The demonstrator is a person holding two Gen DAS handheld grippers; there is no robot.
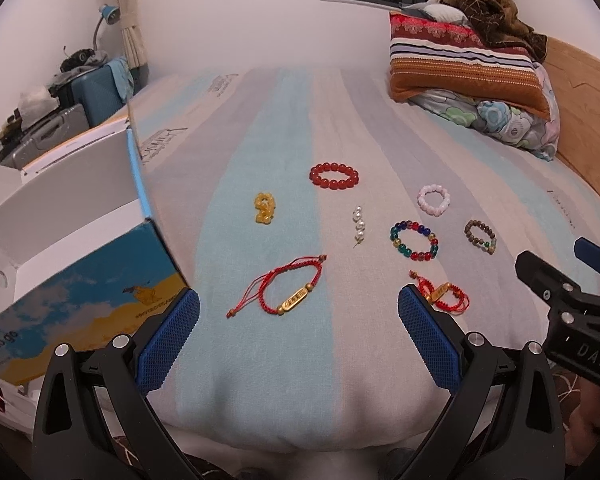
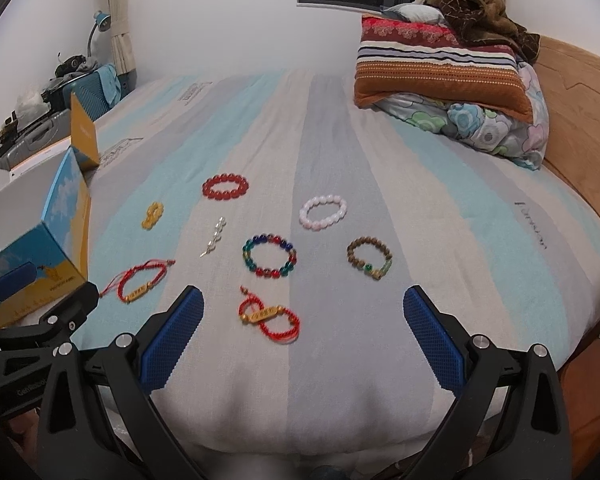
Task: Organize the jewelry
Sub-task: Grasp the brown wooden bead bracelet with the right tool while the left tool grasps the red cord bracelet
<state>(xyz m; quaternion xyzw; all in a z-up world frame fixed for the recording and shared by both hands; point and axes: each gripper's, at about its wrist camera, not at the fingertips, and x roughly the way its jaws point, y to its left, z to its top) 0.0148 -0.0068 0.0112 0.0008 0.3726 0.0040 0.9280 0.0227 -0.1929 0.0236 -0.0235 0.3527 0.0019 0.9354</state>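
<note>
Several bracelets lie on the striped bed sheet (image 1: 260,128). A red cord bracelet with a gold tag (image 1: 288,292) lies just ahead of my open, empty left gripper (image 1: 300,308). A second red cord bracelet (image 2: 270,316) lies just ahead of my open, empty right gripper (image 2: 304,304). Farther out are a red bead bracelet (image 1: 334,176), a yellow bead piece (image 1: 265,207), a pearl piece (image 1: 359,224), a multicolour bead bracelet (image 2: 270,256), a pink bead bracelet (image 2: 323,212) and a brown bead bracelet (image 2: 370,258). An open blue and yellow box (image 1: 80,292) stands at the left.
Folded pillows and quilts (image 1: 468,68) are stacked at the far right by the wooden headboard (image 1: 588,92). Suitcases and clutter (image 1: 72,96) stand beyond the bed's left side. The right gripper's body (image 1: 572,312) shows at the left wrist view's right edge.
</note>
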